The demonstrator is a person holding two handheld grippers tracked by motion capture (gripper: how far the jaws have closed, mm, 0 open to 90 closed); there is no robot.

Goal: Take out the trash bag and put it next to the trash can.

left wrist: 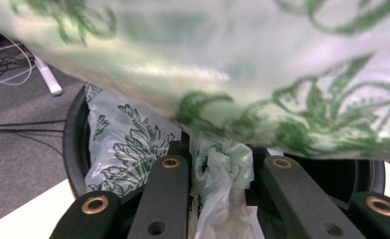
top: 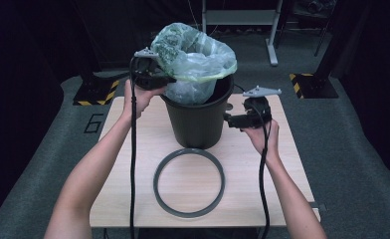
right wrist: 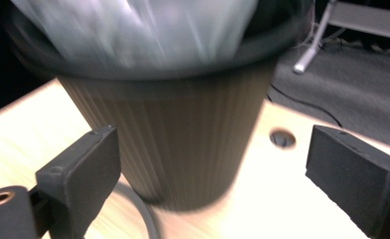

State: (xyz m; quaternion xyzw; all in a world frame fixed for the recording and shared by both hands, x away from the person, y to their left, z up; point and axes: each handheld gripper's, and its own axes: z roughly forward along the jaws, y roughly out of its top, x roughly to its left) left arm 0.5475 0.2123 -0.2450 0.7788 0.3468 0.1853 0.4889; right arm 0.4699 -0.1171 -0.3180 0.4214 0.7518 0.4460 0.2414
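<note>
- In the right gripper view the black bin [right wrist: 183, 144] and the bag [right wrist: 133, 30] rising from it are smeared by motion blur, and the bag's top is cut off by the upper edge.
- In the left gripper view the green-printed bag [left wrist: 282, 59] is blurred up close and hides most of the bin's far rim.
- In the high view the bag [top: 195, 57] covers the jaws of the left gripper [top: 170, 79].
</note>
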